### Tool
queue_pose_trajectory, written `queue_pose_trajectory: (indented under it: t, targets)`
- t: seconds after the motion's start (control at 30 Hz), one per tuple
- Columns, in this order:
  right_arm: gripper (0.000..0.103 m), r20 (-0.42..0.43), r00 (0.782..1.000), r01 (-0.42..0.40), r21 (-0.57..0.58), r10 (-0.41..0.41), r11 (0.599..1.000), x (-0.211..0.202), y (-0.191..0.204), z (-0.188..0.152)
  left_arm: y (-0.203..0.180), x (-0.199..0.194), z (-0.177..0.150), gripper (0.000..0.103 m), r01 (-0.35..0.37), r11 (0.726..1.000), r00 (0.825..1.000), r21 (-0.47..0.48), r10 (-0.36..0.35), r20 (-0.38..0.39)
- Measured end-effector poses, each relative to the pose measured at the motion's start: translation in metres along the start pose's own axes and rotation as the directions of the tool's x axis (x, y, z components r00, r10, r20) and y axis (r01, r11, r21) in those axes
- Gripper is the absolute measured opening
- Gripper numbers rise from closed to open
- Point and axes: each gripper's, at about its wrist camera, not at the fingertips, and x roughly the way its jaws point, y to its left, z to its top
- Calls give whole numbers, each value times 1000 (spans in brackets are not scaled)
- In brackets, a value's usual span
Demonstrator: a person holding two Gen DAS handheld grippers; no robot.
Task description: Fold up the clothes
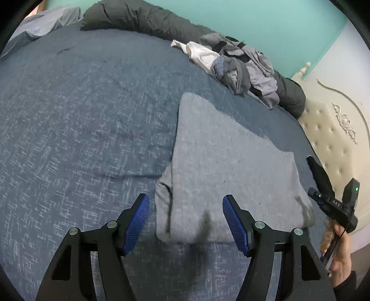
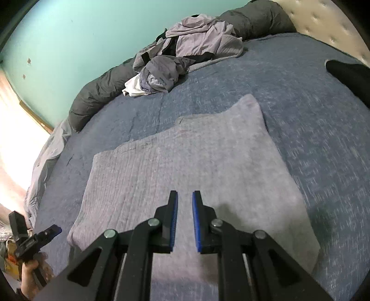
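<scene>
**Folded grey garment on the bed, both tools empty above it**

Starting at the left of the left wrist view, we see the blue bed cover (image 1: 69,120) filling most of the frame, with a pale blue sheet (image 1: 44,20) bunched in the upper left corner. A dark grey rolled duvet (image 1: 143,18) runs along the top edge against the teal wall (image 1: 266,20). At lower centre our left tool (image 1: 186,222) is spread wide, its blue pads (image 1: 136,224) well apart and holding nothing; the near edge of the folded grey garment (image 1: 226,166) lies between them in the picture. The garment rests flat on the bed cover, right of centre. Above it, in the upper right, sits a pile of unfolded clothes (image 1: 242,67), grey, lilac and white, resting against the duvet. At the far right we see the cream tufted headboard (image 1: 333,143), and in the lower right our right tool (image 1: 333,203) held in a hand (image 1: 340,252).

In the right wrist view, the left tool (image 2: 53,230) shows in the lower left corner, gripped by a hand (image 2: 29,275). The folded grey garment (image 2: 185,157) fills the centre of the frame. Our right tool (image 2: 185,220) hovers over its near part, with the pads nearly together but a narrow gap between them, pinching nothing. The clothes pile (image 2: 185,53) lies at the top centre.
</scene>
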Motion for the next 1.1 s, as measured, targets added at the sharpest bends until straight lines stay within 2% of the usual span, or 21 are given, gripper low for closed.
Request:
queue_pose_trajectory:
  t: [0.33, 0.5, 0.77, 0.87, 0.93, 1.1]
  targets:
    - [12, 49, 999, -19, 80, 15, 997, -25, -46, -14, 9, 23, -14, 70, -1, 997, 995, -78, -7, -99]
    - [12, 76, 997, -29, 124, 19, 992, -37, -67, -14, 14, 36, -19, 70, 29, 992, 993, -125, -44, -114]
    - [12, 79, 997, -34, 141, 23, 989, -35, -72, -21, 25, 54, -24, 69, 59, 977, 987, -207, -88, -136]
    - [12, 81, 996, -42, 150, 30, 988, -34, -74, -23, 26, 55, -24, 60, 72, 974, 988, -215, -99, -118]
    - [12, 79, 996, -46, 161, 33, 986, -33, -76, -24, 26, 56, -24, 47, 88, 970, 987, -228, -115, -111]
    - [12, 82, 996, -43, 174, 29, 984, -34, -80, -26, 17, 57, -22, 25, 100, 973, 987, -209, -123, -102]
